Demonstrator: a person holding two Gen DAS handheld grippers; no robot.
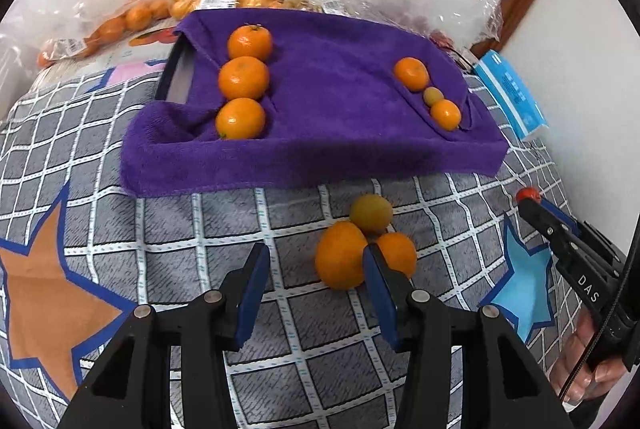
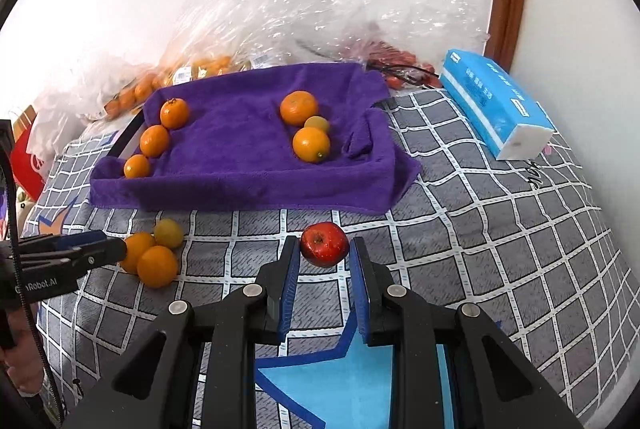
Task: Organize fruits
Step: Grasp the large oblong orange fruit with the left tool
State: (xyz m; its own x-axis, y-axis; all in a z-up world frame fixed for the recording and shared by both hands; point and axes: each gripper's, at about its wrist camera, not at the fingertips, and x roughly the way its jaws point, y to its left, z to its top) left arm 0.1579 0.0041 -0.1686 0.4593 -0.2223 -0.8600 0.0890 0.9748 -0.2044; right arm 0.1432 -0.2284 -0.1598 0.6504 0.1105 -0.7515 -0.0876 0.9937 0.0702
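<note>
Only the right wrist view is showing the right gripper (image 2: 325,249) clamping a red fruit (image 2: 324,244) at its fingertips. The left gripper (image 1: 316,257) is standing apart and empty, oranges (image 1: 340,255) lying just beyond its right finger, bare bedspread (image 1: 224,221) stretching ahead to the purple towel's (image 1: 304,157) edge.

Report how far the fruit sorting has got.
Done: six fruits sit on the purple towel, three along its left side and three on its right. In hand: the right gripper grips a small red fruit. Left: three loose fruits on the checked cloth, beside the empty left gripper.
</note>
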